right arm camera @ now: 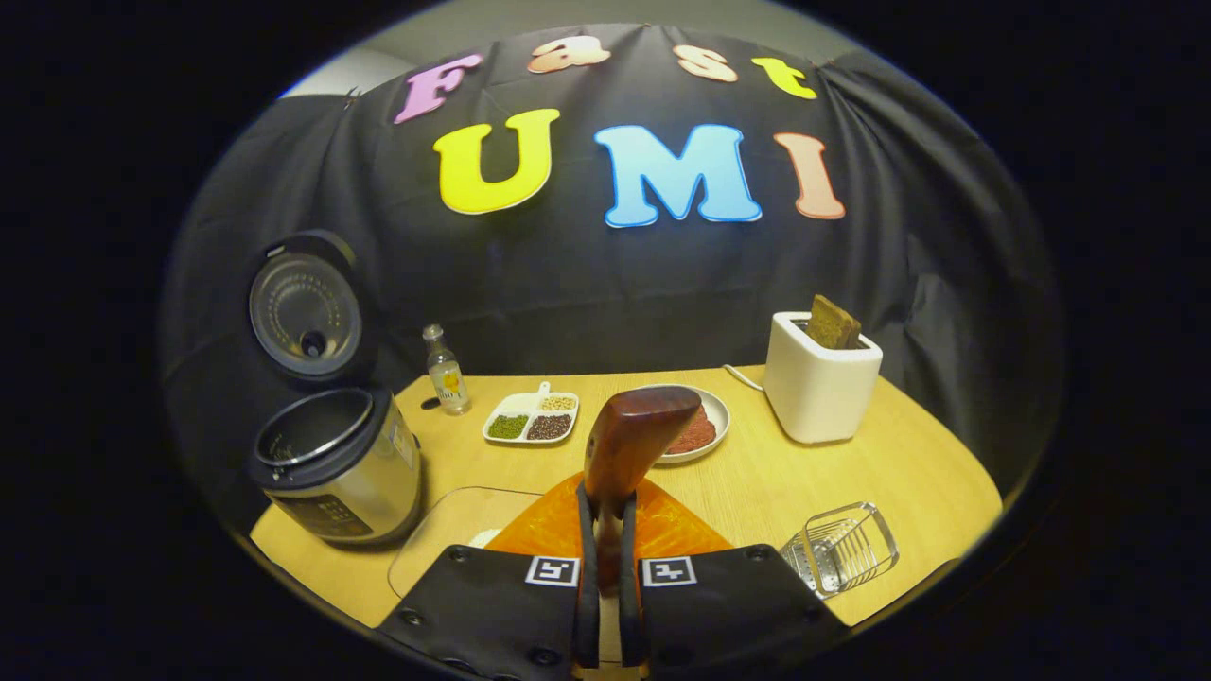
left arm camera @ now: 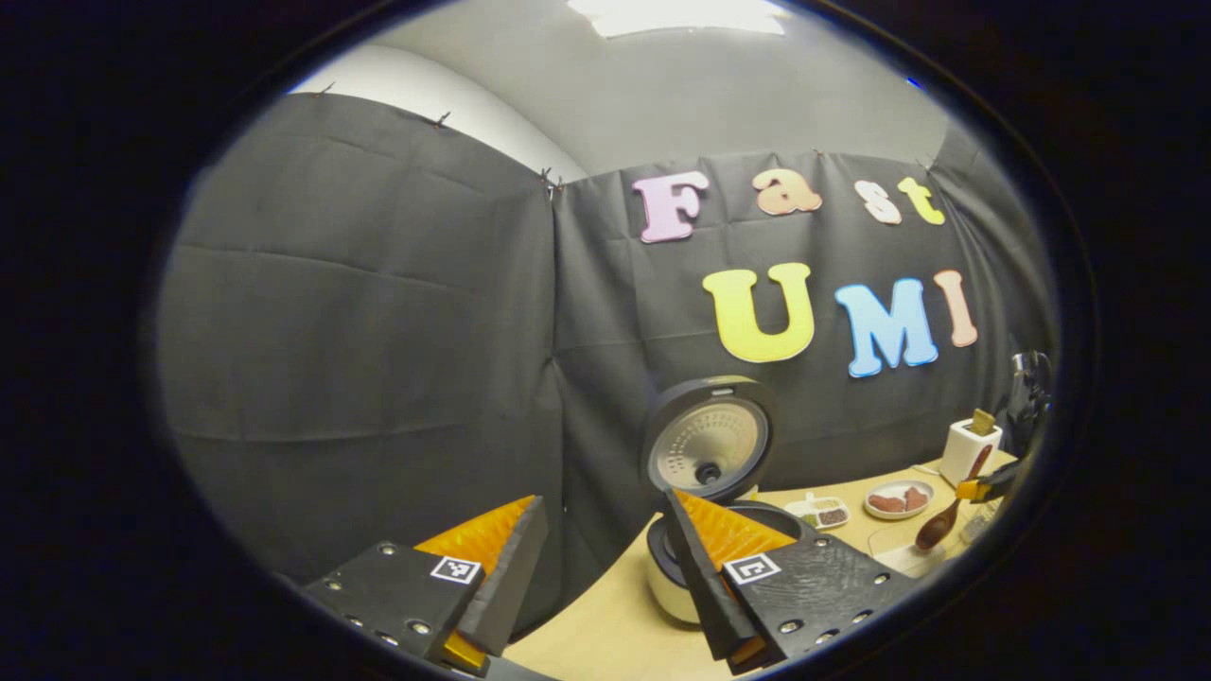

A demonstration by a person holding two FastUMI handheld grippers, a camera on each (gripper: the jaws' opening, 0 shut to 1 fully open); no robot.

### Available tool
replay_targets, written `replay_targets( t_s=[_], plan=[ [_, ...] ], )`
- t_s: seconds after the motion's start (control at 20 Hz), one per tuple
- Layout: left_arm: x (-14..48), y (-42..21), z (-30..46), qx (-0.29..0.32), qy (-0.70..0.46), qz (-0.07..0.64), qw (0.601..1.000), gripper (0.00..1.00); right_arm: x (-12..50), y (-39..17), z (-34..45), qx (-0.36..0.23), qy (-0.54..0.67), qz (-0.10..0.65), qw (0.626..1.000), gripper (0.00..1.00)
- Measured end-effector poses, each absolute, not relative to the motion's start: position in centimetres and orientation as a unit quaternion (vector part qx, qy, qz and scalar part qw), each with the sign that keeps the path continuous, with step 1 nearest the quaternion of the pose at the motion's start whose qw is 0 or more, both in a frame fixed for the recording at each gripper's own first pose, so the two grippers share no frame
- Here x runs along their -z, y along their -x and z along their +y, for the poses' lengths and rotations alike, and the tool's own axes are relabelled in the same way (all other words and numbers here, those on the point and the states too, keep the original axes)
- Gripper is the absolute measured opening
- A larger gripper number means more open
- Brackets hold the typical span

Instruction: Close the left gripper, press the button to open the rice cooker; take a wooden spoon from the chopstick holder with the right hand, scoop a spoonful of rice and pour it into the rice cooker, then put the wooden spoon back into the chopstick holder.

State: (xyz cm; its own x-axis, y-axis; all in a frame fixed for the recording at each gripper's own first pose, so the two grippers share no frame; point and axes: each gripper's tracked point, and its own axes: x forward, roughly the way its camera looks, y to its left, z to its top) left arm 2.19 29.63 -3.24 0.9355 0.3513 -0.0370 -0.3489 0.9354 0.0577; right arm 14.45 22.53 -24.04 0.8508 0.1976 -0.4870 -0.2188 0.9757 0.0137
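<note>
My left gripper (left arm camera: 605, 567) hangs with its fingers spread wide and nothing between them, raised above the near left edge of the pale wooden table (left arm camera: 605, 624). Just past its right finger stands the round silver-and-black rice cooker (left arm camera: 674, 577), its lid (left arm camera: 708, 437) swung up and standing upright behind the open pot. My right gripper (right arm camera: 605, 567) is clenched on the handle of the dark reddish-brown wooden spoon (right arm camera: 629, 443), both fingers pressing on the shaft, and the bowl rises above the fingertips, tilted a little to the right. From the left gripper view I see that same spoon (left arm camera: 937, 528) held at the far right of the table, bowl downward. In the right gripper view the open rice cooker (right arm camera: 336, 463) sits at the table's left end, well apart from the spoon. Behind the spoon lie a white divided dish of green, dark and pale grains (right arm camera: 533, 419) and a round plate of reddish grains (right arm camera: 698, 430). A clear wire-lined holder (right arm camera: 840, 547) lies on its side at my right, near a white toaster (right arm camera: 819, 388). A small glass bottle (right arm camera: 445, 372) stands beside the cooker.
</note>
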Motion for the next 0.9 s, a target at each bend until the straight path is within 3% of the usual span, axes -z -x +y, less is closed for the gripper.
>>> replay_targets(
  t_s=[0.05, 0.55, 0.7, 0.8, 0.9],
  plan=[
    [3.6, -2.2, 29.9, -0.18, -0.025, 0.025, 0.983, 0.76, 24.5, -14.1, 23.1, -0.115, 0.047, 0.25, 0.96, 0.1],
    [4.3, -2.9, 30.4, -0.184, -0.023, 0.029, 0.982, 0.76, 26.1, -10.7, 30.7, -0.189, 0.073, 0.254, 0.946, 0.1],
    [4.2, -2.7, 30.3, -0.185, -0.021, 0.03, 0.982, 0.76, 26.2, -10.5, 30.8, -0.191, 0.022, 0.274, 0.942, 0.1],
    [4.1, -2.9, 30.0, -0.185, -0.022, 0.029, 0.982, 0.76, 26.2, -11.0, 29.7, -0.172, -0.046, 0.297, 0.938, 0.07],
    [3.9, -3.0, 29.7, -0.185, -0.024, 0.027, 0.982, 0.76, 26.6, -11.6, 28.5, -0.143, -0.141, 0.33, 0.922, 0.1]
  ],
)
